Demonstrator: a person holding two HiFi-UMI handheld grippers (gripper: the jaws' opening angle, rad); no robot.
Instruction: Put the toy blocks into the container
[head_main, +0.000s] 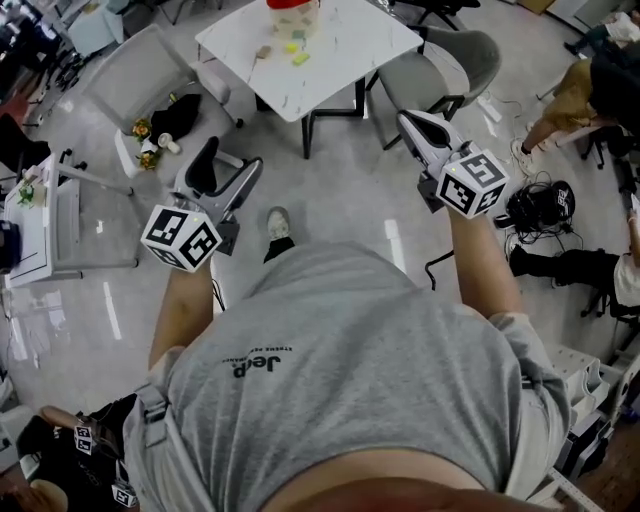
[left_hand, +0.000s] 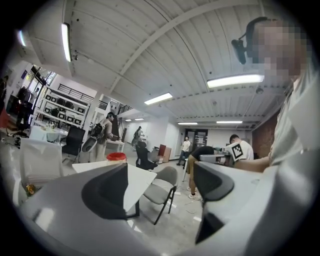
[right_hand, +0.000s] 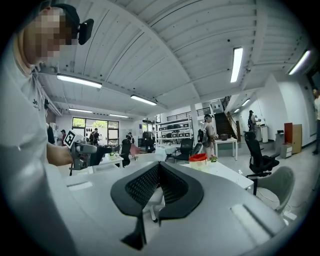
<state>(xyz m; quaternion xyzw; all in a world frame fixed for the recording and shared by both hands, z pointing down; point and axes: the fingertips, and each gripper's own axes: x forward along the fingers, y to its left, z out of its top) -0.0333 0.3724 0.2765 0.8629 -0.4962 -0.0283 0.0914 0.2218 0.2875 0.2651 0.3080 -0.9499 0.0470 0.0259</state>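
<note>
A white table (head_main: 340, 55) stands far ahead on the floor. On it are a clear container with a red lid (head_main: 293, 12) and a few small yellow-green toy blocks (head_main: 298, 56). My left gripper (head_main: 225, 172) is held at waist height, well short of the table, open and empty. In the left gripper view its jaws (left_hand: 161, 172) stand wide apart, with the red-lidded container (left_hand: 116, 157) small in the distance. My right gripper (head_main: 425, 125) is shut on nothing. Its pads (right_hand: 150, 182) meet in the right gripper view, and the container (right_hand: 198, 160) is far beyond them.
Grey chairs (head_main: 470, 55) (head_main: 140, 70) flank the table. A seated person (head_main: 590, 90) and a black bag with cables (head_main: 540, 205) are on the right. A white desk (head_main: 50, 215) stands at the left. Open floor lies between me and the table.
</note>
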